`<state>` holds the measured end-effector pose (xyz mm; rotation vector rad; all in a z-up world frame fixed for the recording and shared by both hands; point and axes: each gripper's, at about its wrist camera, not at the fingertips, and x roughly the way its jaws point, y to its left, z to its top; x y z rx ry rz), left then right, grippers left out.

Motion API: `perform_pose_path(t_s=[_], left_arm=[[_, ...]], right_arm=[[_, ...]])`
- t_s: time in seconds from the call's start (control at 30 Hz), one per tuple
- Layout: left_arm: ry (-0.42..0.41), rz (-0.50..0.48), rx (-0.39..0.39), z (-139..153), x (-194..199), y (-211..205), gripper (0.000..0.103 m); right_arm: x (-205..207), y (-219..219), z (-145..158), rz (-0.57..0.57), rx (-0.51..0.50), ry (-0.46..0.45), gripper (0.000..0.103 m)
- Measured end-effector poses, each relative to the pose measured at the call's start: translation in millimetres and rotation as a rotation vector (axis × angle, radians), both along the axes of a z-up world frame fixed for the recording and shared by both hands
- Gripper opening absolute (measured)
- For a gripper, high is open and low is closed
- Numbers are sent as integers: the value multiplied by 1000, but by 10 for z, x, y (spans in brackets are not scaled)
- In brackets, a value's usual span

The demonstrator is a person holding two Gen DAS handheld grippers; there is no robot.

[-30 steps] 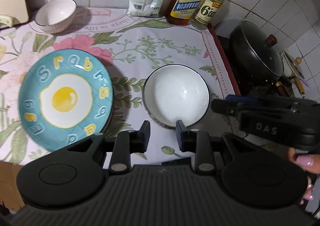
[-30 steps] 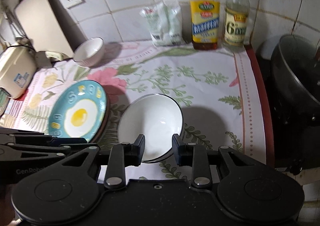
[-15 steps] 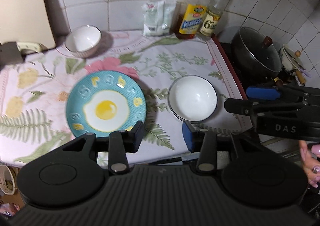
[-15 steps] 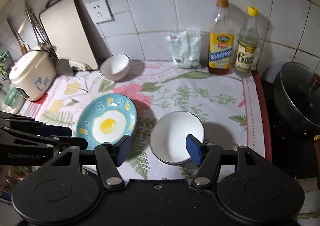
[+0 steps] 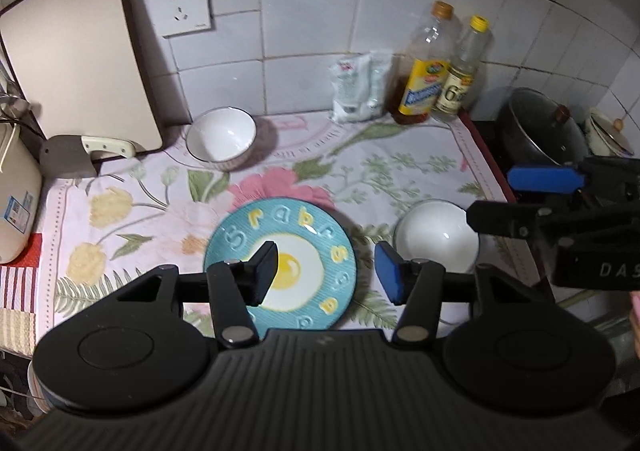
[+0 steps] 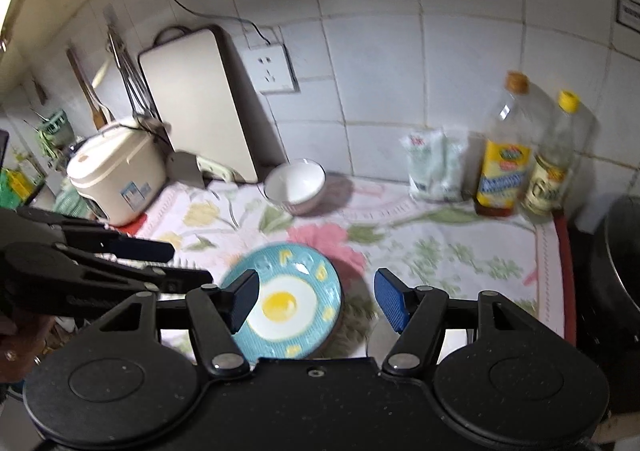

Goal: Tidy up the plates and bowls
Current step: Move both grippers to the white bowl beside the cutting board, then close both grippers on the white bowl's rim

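A blue plate with a fried-egg picture [image 5: 296, 251] lies on the flowered cloth; it also shows in the right wrist view [image 6: 296, 299]. A white bowl with a dark rim [image 5: 434, 237] sits to its right, hidden in the right wrist view. A smaller white bowl [image 5: 221, 137] stands at the back by the wall, also in the right wrist view [image 6: 295, 185]. My left gripper [image 5: 326, 277] is open and empty, high above the plate. My right gripper [image 6: 316, 301] is open and empty, also held high.
A cutting board [image 5: 76, 51], a cleaver [image 5: 80, 155] and a rice cooker [image 6: 116, 171] stand at the left. A white packet [image 5: 360, 87] and two bottles [image 5: 440, 67] line the back wall. A black lidded pot [image 5: 540, 131] sits on the stove at right.
Both grippers have risen and pulled back from the counter, and their jaws have opened wider. The plate and bowls have not moved.
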<state>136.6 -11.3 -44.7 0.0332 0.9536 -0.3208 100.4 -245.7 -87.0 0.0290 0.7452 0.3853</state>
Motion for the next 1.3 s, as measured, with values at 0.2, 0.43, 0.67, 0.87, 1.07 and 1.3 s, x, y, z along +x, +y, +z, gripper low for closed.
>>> perform_pose_path(t_s=[0.2, 0.43, 0.67, 0.87, 1.07, 1.3], left_arm=[[-25, 50, -13, -5, 260, 163, 58], [-54, 159, -32, -181, 595, 454, 62], [-110, 273, -63, -495, 902, 687, 64], [-102, 397, -139, -854, 1305, 840, 64], [-67, 451, -172, -1189, 1683, 968, 64], [-23, 484, -196, -1564, 2096, 1052, 61]], right_arm=[[369, 134, 99, 28, 30, -29, 69], [967, 312, -3, 77, 63, -19, 69], [1536, 487, -329, 105, 128, -3, 69], [2027, 650, -800, 104, 124, 13, 68], [2438, 878, -1263, 100, 82, 64, 68], [2844, 1054, -1597, 79, 62, 134, 61]])
